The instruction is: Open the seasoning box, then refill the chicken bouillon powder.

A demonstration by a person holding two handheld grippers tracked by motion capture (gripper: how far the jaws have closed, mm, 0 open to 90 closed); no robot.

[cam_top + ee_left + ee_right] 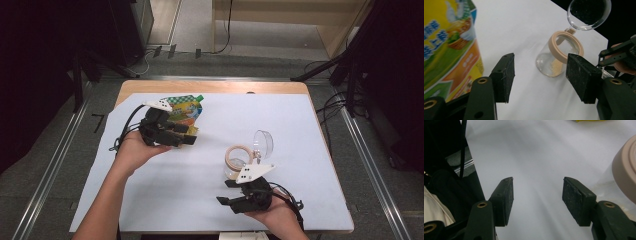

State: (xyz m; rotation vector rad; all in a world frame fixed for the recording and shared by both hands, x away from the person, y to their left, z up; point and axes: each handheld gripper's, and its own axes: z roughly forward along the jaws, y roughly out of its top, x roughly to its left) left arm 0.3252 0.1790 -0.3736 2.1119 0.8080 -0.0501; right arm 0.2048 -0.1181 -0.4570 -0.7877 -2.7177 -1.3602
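Observation:
A clear glass jar (238, 161) with a tan rim stands on the white cloth, its hinged glass lid (263, 143) swung open behind it. In the left gripper view the jar (554, 60) holds a little tan material at the bottom. A colourful snack bag (184, 107) lies at the back left. My left gripper (189, 135) is open just in front of the bag (446, 47), with nothing between its jaws (541, 75). My right gripper (225, 192) is open near the front edge. The jar (621, 180) lies just right of its empty jaws (536, 197).
The white cloth (165, 185) covers most of a wooden table (210, 86). Cables trail from both grippers. Metal rails and dark stands flank the table on the floor. Bare cloth lies between the two grippers.

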